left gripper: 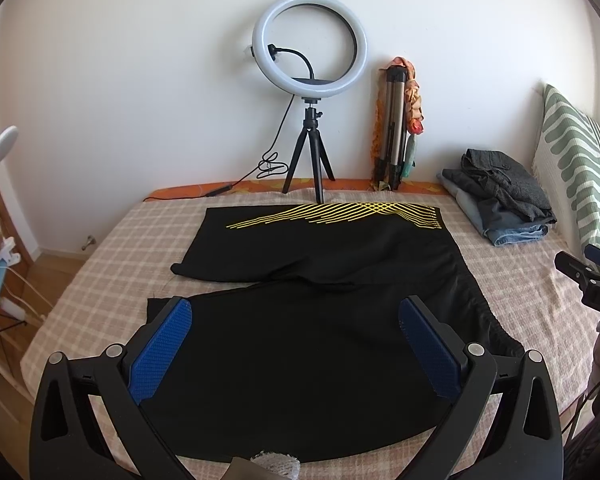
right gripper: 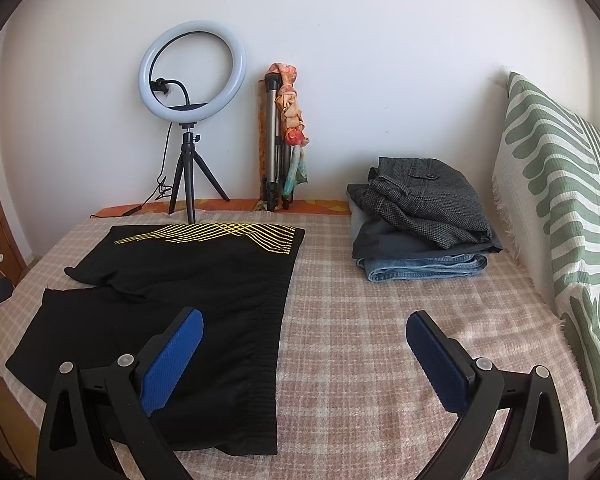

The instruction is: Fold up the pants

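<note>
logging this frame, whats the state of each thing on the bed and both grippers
black pants: spread flat, unfolded, legs apart
left gripper: open, above the pants, holding nothing
right gripper: open, beside the waistband, holding nothing
clothes stack: folded, piled by the pillow
ring light: upright on its tripod, unlit
pillow: propped upright

White letters "DAS", cut off, on the right gripper [left gripper: 598, 280] body.
</note>
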The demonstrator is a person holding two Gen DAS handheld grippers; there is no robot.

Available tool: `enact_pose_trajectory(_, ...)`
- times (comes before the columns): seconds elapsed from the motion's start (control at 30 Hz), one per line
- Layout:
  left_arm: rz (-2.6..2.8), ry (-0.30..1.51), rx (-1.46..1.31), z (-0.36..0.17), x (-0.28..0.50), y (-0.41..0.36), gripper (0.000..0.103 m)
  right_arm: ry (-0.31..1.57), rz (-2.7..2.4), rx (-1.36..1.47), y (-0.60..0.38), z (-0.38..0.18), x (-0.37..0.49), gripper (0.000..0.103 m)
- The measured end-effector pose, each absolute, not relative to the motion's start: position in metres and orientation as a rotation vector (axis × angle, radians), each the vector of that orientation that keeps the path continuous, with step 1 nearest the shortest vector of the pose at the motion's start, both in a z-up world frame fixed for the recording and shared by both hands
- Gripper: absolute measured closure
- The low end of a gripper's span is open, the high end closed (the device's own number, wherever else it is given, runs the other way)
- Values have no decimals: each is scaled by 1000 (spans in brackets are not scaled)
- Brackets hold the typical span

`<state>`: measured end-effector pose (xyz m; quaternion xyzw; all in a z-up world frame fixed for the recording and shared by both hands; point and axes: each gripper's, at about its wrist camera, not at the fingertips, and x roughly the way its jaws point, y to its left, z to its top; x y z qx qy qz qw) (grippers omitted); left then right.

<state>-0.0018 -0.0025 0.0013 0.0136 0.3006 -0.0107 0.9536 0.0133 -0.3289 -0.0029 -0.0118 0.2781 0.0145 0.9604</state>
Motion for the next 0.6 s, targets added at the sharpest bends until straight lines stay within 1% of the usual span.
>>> enact_pose_trajectory(0.6, -19, 618, 26, -1, 1, 0, 0, 567, 34, -27, -328, -3, 14, 0)
